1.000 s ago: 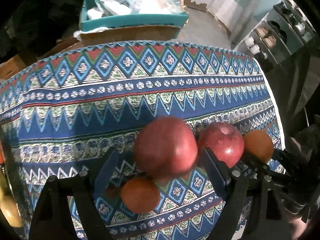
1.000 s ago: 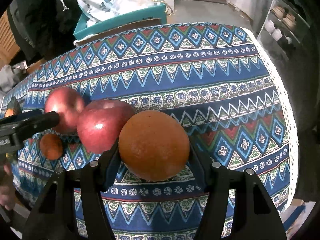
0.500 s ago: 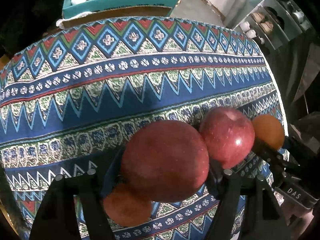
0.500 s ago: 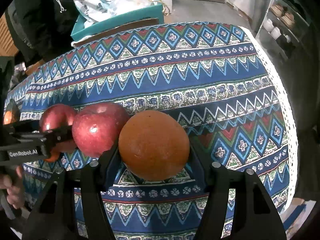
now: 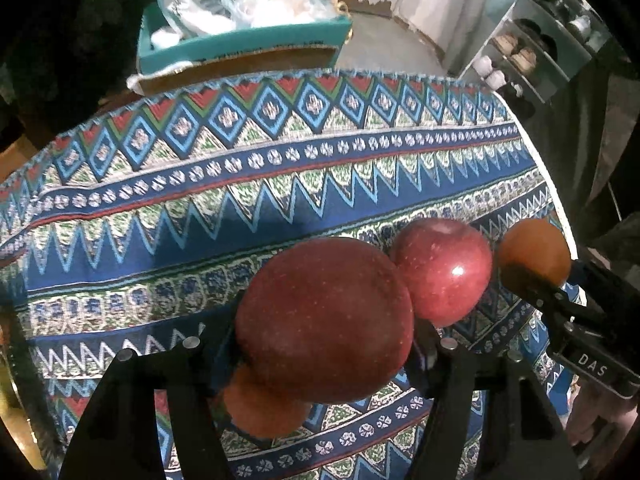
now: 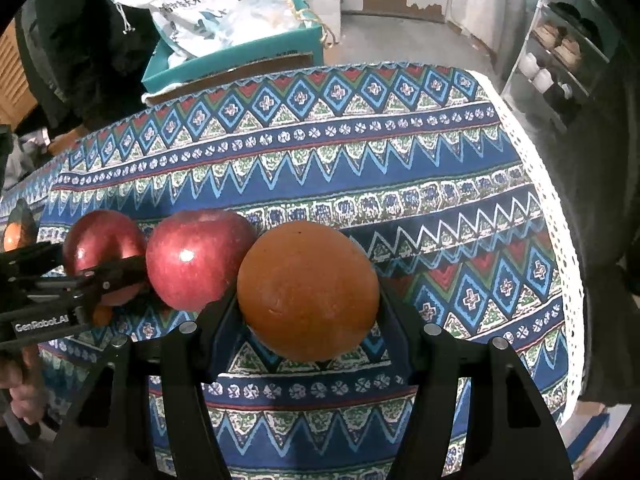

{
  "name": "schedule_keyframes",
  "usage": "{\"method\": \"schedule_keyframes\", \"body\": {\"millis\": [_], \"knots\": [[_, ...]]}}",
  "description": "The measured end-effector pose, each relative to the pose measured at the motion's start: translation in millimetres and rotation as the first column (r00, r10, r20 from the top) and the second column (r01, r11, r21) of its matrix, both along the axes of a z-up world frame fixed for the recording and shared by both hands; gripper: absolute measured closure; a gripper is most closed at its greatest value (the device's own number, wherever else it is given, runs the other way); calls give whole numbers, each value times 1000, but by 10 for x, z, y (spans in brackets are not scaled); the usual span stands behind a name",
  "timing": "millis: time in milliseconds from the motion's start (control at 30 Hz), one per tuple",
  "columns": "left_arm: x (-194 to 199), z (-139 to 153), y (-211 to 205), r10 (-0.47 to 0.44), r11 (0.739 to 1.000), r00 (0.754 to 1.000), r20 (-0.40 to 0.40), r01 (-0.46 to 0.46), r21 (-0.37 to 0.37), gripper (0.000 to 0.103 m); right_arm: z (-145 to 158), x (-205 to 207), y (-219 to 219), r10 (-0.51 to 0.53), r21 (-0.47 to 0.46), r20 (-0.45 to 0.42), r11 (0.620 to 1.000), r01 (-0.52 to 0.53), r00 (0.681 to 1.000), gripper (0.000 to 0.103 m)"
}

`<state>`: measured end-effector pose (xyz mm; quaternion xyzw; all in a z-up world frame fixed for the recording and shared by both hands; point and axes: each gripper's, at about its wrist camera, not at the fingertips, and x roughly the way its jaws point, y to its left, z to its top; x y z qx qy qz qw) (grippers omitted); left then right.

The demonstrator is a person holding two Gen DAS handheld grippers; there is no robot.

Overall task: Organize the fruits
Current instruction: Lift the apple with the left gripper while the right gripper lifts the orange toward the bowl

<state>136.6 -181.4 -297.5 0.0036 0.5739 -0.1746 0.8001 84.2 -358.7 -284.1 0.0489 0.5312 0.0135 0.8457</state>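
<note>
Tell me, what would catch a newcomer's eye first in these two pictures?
Probably the fruit clamped in each black claw: the left claw grips a big red apple, the right claw a large orange. A second red apple sits on the table between the two. Under them all spreads a bright tablecloth of blue, red and green zigzags and diamonds.

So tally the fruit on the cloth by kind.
Apples: 2
Oranges: 2
Total: 4
An orange shape at the right wrist view's left edge is too cut off to count.
</note>
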Motion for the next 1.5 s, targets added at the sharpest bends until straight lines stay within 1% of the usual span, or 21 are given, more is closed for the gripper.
{"method": "schedule_keyframes", "body": {"millis": [67, 167, 267, 400, 600, 867, 1067, 1300, 1500], "knots": [[-29, 79, 43, 3, 1000, 1000, 28, -3, -2, 34, 41, -6, 4, -2, 2, 11, 1000, 2, 1000, 40], [-77, 210, 104, 11, 1000, 998, 67, -10, -12, 34, 148, -23, 18, 0, 6, 43, 1000, 0, 999, 40], [-134, 355, 147, 11, 1000, 994, 111, -11, -5, 34, 268, -50, 59, 3, 2, 85, 1000, -3, 996, 40], [-220, 559, 204, 14, 1000, 986, 164, -13, -7, 34, 458, -83, 106, 10, 10, 134, 1000, -11, 991, 40], [-370, 875, 255, 0, 1000, 970, 242, 0, -1, 34, 689, -130, 214, 33, 5, 184, 999, -35, 982, 40], [-518, 1187, 365, 9, 1000, 955, 296, -4, -16, 34, 995, -217, 317, 58, 1, 245, 998, -60, 968, 40], [-625, 1400, 510, 20, 1000, 938, 345, -13, -23, 34, 1250, -288, 402, 71, 13, 303, 997, -78, 950, 40], [-731, 1571, 751, 67, 998, 930, 361, -54, -45, 34, 1489, -387, 550, 102, 13, 353, 993, -114, 930, 40], [-799, 1721, 935, 99, 995, 918, 385, -83, -58, 34, 1598, -434, 681, 131, 16, 377, 989, -148, 917, 40]]}}
